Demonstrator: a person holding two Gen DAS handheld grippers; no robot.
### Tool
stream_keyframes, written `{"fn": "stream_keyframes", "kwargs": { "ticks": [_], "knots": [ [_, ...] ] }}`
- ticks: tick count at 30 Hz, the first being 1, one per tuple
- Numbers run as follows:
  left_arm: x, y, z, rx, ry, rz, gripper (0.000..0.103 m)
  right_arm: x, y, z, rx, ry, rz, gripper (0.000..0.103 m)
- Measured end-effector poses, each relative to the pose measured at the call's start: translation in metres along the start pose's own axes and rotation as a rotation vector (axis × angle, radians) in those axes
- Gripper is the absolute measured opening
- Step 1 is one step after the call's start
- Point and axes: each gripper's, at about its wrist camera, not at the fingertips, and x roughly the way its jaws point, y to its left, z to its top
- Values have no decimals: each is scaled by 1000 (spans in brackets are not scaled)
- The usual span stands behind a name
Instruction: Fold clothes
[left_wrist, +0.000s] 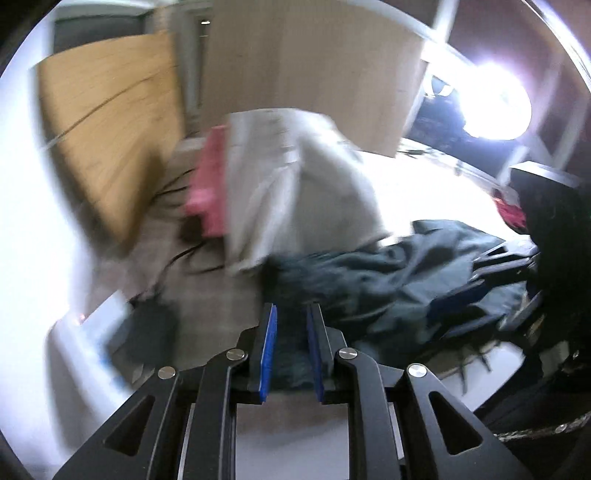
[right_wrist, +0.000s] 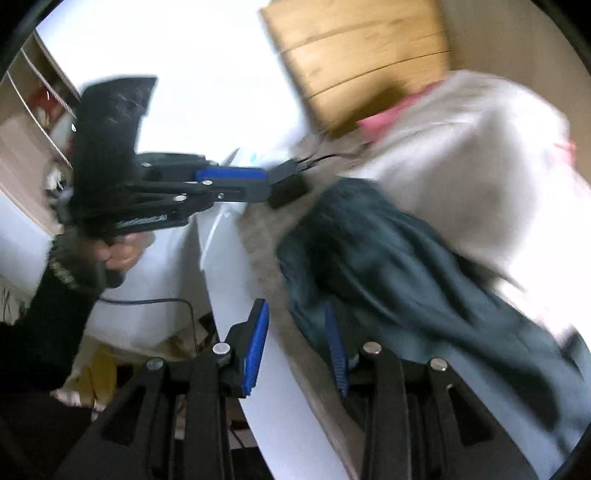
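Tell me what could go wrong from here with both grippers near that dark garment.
Both views are motion-blurred, so any grasp is hard to confirm. The dark garment lies crumpled against the grey cloth; a pinch by the right gripper may catch both. Black cables run near the left gripper and could snag.

**Clothes heaped on the bed, grippers at its edge**

A crumpled garment (left_wrist: 388, 280) lies on the bed (left_wrist: 424, 177), just ahead of the left gripper (left_wrist: 291, 347). A second garment (left_wrist: 295, 192) is heaped behind it, touching it. A wooden board (left_wrist: 107, 147) stands further back to the left. The right gripper (right_wrist: 295, 350) sits at the bed's edge, the crumpled garment to its right.
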Motion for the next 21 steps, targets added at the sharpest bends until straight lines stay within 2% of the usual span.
{"fn": "stream_keyframes", "kwargs": {
  "ticks": [4, 7, 10, 12, 14, 17, 21],
  "knots": [
    [40, -47, 14, 125, 64, -97, 18, -54, -74, -67, 218, -5, -182, 35],
    [71, -85, 15, 208, 130, -176, 18, -93, -132, -139, 458, -4, -312, 35],
    [96, -129, 11, 312, 195, -235, 18, -117, -155, -188, 608, -18, -355, 34],
    [109, -156, 9, 360, 234, -308, 20, -126, -161, -211, 677, -46, -356, 34],
    [119, -176, 6, 424, 262, -338, 25, -128, -161, -211, 663, -64, -361, 34],
    [142, -195, -4, 503, 322, -316, 29, -129, -164, -186, 574, -69, -382, 34],
    [152, -195, -11, 473, 366, -313, 29, -130, -167, -154, 454, -76, -408, 34]
  ]
}}
